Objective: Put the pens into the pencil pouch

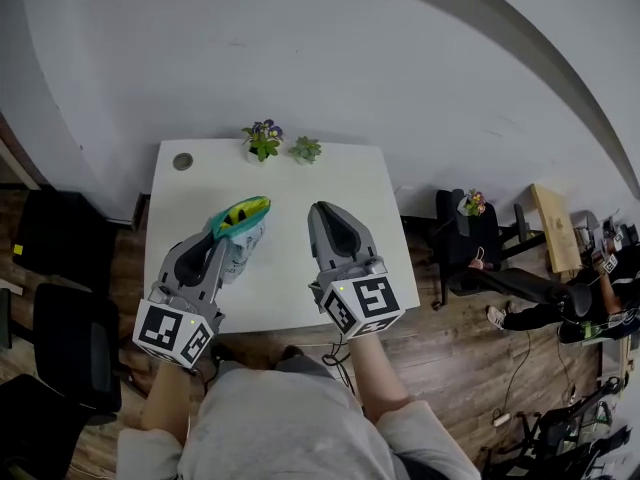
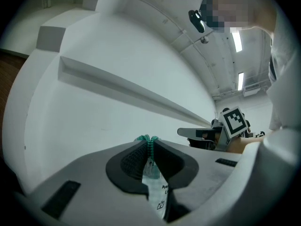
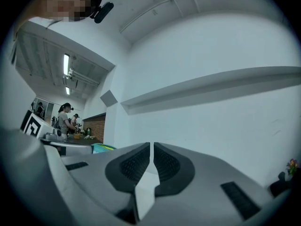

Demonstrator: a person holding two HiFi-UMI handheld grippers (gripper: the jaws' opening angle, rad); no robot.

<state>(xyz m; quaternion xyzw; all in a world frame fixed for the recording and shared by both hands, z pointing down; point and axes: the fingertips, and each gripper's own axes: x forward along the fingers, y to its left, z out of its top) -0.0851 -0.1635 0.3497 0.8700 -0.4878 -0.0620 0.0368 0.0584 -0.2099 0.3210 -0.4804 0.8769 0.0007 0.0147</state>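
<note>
The left claw (image 2: 150, 149) is clamped on the zipper edge of the pencil pouch (image 1: 240, 224), which hangs just above the desk (image 1: 300, 183). The right claw (image 3: 151, 160) is closed and empty. With so thin a pinch, the pouch could slip free or sag shut.

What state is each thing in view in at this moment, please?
Teal-and-yellow pencil pouch with clear body: pinched at its teal zipper edge; zipped or open, cannot tell.
Left gripper: jaws shut on the pouch.
Right gripper: jaws together, nothing between them.
Purple-flowered potted plant: upright at the white table's far edge.
Green potted plant: upright beside it.
</note>
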